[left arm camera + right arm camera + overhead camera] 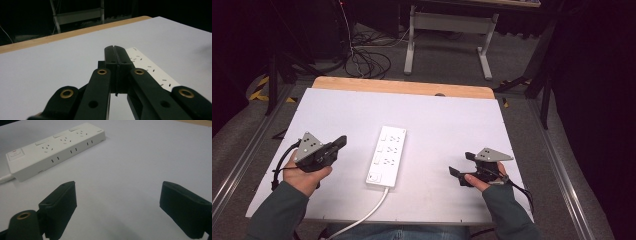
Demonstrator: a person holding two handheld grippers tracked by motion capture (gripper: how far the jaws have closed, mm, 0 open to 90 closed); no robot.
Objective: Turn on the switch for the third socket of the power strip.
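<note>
The white power strip (pixel 387 156) lies flat in the middle of the white table (pixel 452 125), its long axis running away from the person, its white cord (pixel 362 217) trailing off the near edge. Three banks of sockets face up, and in the right gripper view a switch panel with a small red mark sits at the cord end; nothing is plugged into any socket that I can see. No boxes, trays or bins stand on the table, so nothing is being held in anything.

Out to the sides now. The left gripper (pixel 343 142) rests just left of the strip, apart from it, and its jaws are pressed together with nothing between them, as the left gripper view makes plain (pixel 115 53). The strip's far end peeks past those closed tips. The right gripper (pixel 460 169) sits well apart on the other side, jaws spread wide (pixel 117 202), pointing across bare table toward the strip's long side.

My read: this is the approach stage, with neither tool touching the strip. The next move probably calls for the right gripper to travel in and bracket the strip's body or its switch end, while the left would have to open first to help. Whether the switch is on or off is too small to tell from here.
</note>
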